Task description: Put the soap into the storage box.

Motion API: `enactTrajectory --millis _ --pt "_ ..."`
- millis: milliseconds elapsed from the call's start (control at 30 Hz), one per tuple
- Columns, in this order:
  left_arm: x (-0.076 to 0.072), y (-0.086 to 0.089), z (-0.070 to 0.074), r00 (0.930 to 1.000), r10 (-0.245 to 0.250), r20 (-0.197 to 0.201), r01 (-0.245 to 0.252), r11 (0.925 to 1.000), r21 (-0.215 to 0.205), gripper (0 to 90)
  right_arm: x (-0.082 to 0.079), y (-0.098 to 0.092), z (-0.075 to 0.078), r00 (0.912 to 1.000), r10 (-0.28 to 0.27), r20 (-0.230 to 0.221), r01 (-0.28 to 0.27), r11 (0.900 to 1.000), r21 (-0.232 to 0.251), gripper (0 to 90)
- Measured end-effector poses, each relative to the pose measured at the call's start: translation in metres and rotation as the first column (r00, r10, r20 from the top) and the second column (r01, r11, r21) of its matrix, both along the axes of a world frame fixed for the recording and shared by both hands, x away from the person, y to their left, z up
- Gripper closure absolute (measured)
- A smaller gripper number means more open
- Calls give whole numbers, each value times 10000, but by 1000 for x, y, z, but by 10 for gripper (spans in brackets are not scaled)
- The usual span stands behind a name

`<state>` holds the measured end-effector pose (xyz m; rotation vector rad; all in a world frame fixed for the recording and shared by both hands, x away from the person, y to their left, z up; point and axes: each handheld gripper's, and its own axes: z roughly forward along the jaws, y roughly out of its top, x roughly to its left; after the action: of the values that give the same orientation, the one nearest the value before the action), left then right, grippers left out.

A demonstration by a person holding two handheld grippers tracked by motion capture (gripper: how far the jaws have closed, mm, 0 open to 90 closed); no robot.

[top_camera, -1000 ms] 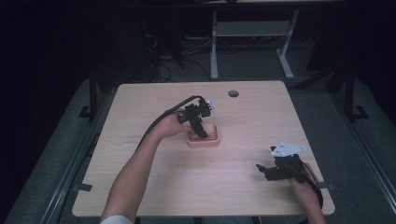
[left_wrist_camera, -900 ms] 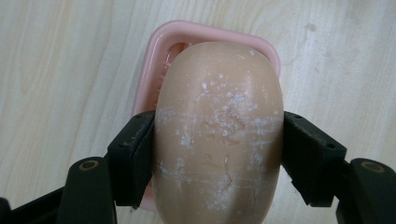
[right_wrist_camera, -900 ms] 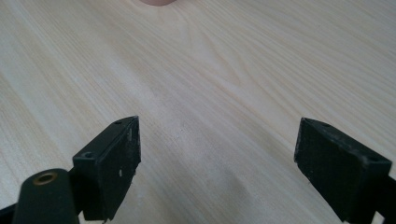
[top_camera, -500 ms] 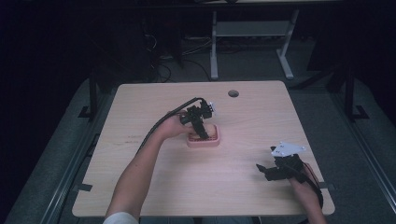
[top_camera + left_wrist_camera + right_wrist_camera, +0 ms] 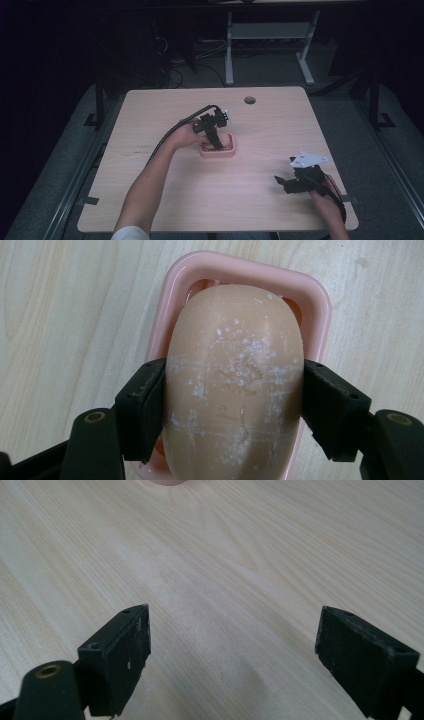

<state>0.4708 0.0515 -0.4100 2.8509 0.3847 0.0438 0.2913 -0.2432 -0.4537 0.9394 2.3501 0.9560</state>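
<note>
While the left gripper (image 5: 234, 410) is clamping the soap (image 5: 234, 385) over the pink dish (image 5: 320, 305) mid-table, the slick bar is risking a slip. The right gripper (image 5: 232, 655) is idling near right, jaws apart and empty.

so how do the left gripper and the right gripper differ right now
The left gripper is shut on the soap bar, one jaw on each side of it; the right gripper is open and holds nothing. The left gripper is at the pink soap dish mid-table; the right gripper is off near the table's near right corner, over bare wood. Both have black jaws and are hand-held.
</note>
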Motion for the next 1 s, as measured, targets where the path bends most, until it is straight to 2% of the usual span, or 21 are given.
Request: enactTrajectory --millis 1000 --pt "2 -2 -5 10000 42 17 -42 9998 211 313 0 -1 0 10000 -2 -16 2 10000 44 140"
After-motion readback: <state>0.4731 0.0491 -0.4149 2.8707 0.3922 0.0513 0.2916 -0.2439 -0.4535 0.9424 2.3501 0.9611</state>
